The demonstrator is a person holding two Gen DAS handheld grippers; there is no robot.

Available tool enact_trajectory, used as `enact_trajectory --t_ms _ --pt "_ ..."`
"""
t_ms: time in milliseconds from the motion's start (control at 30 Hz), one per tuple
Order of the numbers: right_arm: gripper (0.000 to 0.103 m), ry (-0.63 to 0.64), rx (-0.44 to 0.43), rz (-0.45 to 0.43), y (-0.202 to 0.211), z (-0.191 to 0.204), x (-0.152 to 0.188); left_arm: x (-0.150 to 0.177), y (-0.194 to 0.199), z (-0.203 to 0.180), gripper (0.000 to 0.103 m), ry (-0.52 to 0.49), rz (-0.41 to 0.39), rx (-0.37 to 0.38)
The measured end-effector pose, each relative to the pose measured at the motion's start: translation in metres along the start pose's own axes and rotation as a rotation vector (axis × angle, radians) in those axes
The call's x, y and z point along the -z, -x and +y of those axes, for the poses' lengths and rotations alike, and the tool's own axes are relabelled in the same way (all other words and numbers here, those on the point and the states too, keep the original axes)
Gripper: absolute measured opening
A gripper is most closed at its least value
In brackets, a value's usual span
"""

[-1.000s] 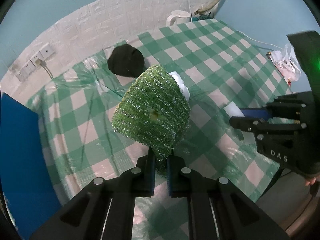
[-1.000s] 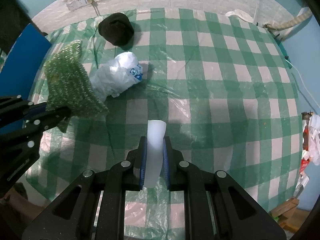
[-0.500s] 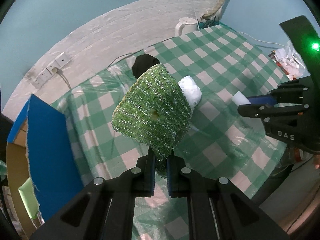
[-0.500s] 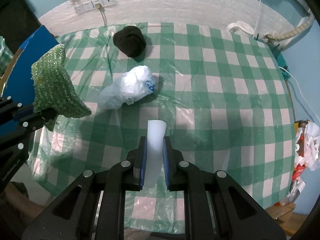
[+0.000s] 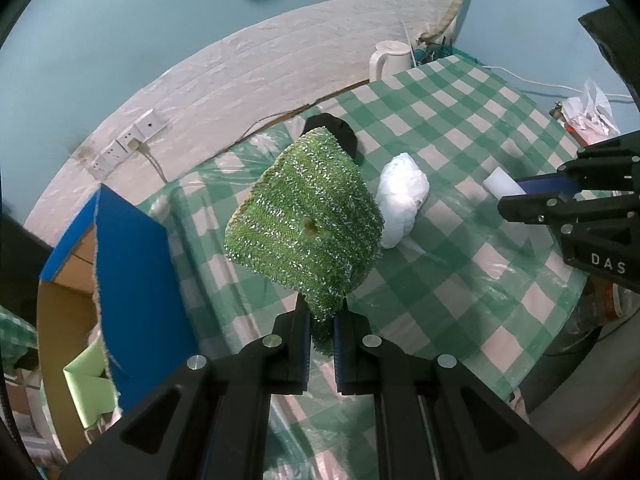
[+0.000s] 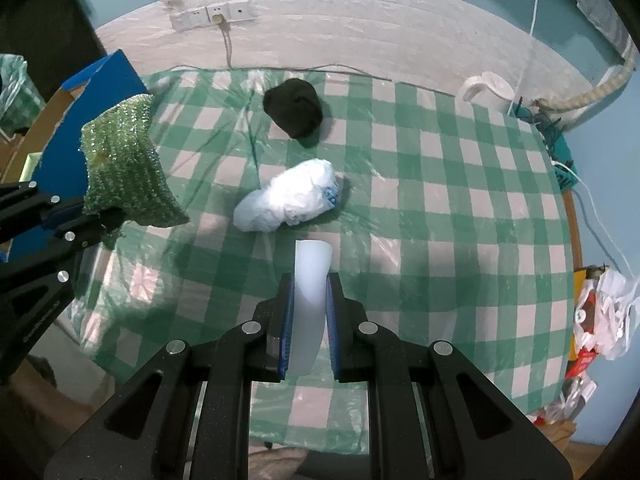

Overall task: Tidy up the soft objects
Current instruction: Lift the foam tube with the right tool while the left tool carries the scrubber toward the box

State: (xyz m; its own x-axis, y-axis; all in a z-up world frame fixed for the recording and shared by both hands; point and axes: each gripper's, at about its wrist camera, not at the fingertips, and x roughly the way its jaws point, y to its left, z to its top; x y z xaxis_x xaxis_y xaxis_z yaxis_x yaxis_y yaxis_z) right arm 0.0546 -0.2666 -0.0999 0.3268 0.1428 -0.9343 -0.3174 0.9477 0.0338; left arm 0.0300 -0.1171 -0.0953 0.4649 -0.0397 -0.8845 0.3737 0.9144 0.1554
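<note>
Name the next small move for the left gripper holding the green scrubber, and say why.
Probably carry it sideways toward the blue-walled cardboard box beside the table. The left gripper already pinches the green scouring pad clear of the checked tablecloth, and the box stands open, holding a light green item. The white plastic bag and black bundle still lie on the cloth.

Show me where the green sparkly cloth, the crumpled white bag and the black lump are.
green sparkly cloth [image 5: 304,216]: left wrist view, middle of its face.
crumpled white bag [image 6: 288,196]: right wrist view, centre of the bundle.
black lump [image 6: 294,108]: right wrist view, its middle.
</note>
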Motion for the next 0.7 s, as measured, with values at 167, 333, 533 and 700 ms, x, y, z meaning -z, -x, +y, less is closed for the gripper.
enact_trajectory --t_ms 167,333,533,700 --pt "0.013 0.020 -0.002 -0.016 0.009 0.010 -0.006 0.003 0.007 0.006 0.009 0.001 -0.011 -0.024" --pt "0.013 0.043 -0.002 -0.035 0.020 0.021 -0.010 0.006 0.014 0.013 0.009 0.010 -0.023 -0.037" --pt "0.013 0.070 -0.007 -0.048 0.028 0.035 -0.014 0.011 0.022 0.021 0.009 0.023 -0.033 -0.054" --pt "0.013 0.089 -0.012 -0.057 0.034 0.045 -0.018 0.014 0.030 0.031 0.009 0.030 -0.045 -0.074"
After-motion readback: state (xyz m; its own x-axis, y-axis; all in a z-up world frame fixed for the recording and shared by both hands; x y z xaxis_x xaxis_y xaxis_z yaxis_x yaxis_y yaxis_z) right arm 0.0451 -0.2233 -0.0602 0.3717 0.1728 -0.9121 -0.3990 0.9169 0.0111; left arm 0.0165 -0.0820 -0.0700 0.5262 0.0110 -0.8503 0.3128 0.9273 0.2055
